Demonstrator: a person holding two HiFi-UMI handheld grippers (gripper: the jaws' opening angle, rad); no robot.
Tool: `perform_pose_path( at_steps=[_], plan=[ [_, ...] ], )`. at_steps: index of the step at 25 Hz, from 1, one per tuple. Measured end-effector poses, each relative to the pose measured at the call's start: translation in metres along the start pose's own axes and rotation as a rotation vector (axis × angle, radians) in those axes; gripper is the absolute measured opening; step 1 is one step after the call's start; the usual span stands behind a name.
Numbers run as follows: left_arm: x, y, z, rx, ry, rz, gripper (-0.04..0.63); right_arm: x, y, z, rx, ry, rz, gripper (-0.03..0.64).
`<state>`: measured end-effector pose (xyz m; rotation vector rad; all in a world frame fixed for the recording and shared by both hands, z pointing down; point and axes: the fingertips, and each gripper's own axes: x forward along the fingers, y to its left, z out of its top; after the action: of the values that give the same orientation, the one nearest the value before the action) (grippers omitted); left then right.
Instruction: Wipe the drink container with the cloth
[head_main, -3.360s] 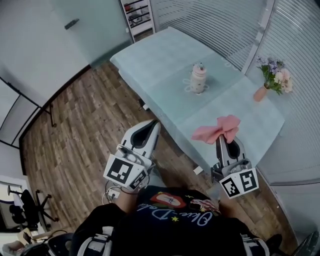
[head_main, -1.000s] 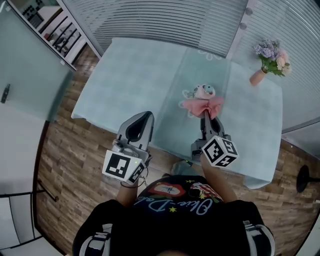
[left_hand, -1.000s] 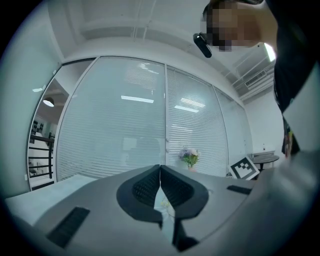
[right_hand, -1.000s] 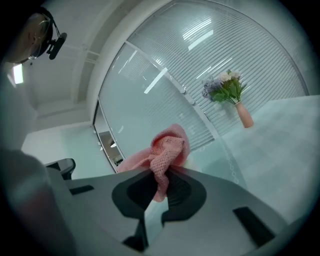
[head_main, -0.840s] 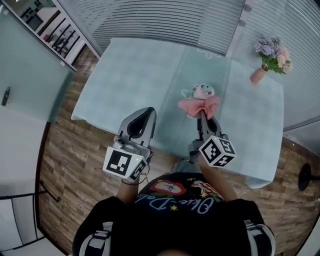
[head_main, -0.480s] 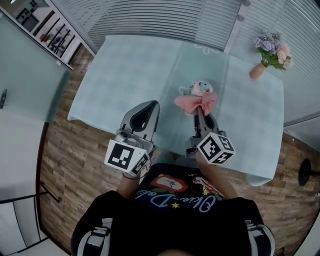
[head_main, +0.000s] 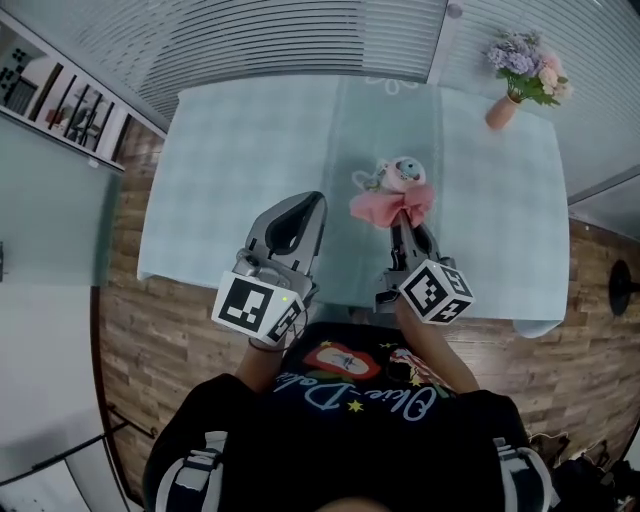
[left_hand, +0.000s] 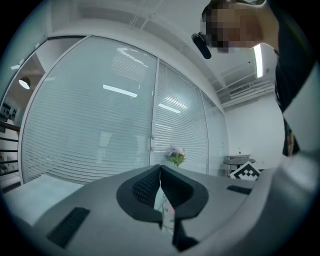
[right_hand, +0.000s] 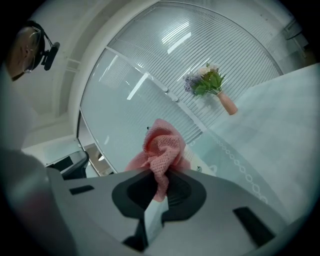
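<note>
The drink container (head_main: 404, 172), a small white bottle with a pink and blue lid, stands on a doily mid-table. In front of it hangs the pink mesh cloth (head_main: 392, 205), pinched in my right gripper (head_main: 399, 224), which is shut on it. From the right gripper view the cloth (right_hand: 162, 145) bunches up above the gripper (right_hand: 159, 176) and hides most of the container. My left gripper (head_main: 310, 200) is shut on nothing, over the table's near edge, left of the container. In its own view my left gripper (left_hand: 160, 169) has its jaws closed together.
A pale green cloth covers the table (head_main: 250, 150). A pink vase of flowers (head_main: 503, 105) stands at its far right corner, the same vase (right_hand: 227, 104) also showing in the right gripper view. Glass walls with blinds lie beyond; wooden floor (head_main: 125, 310) surrounds the table.
Both grippers have come closer over the table's near edge. The left one reached forward. The right one still holds the cloth just in front of the container.
</note>
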<state>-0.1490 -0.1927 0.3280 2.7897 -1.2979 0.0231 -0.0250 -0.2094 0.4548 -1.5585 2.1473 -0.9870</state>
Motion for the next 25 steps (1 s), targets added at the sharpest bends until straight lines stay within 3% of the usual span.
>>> perform_pose_path(
  at_steps=[11, 25],
  plan=[
    [0.012, 0.020, -0.008, -0.029, 0.019, -0.107, 0.005, 0.006, -0.011, -0.013, 0.016, -0.035, -0.112, 0.017],
    [0.010, 0.038, -0.013, -0.054, 0.028, -0.136, 0.005, 0.013, -0.033, -0.037, 0.043, -0.009, -0.220, 0.017]
  ],
)
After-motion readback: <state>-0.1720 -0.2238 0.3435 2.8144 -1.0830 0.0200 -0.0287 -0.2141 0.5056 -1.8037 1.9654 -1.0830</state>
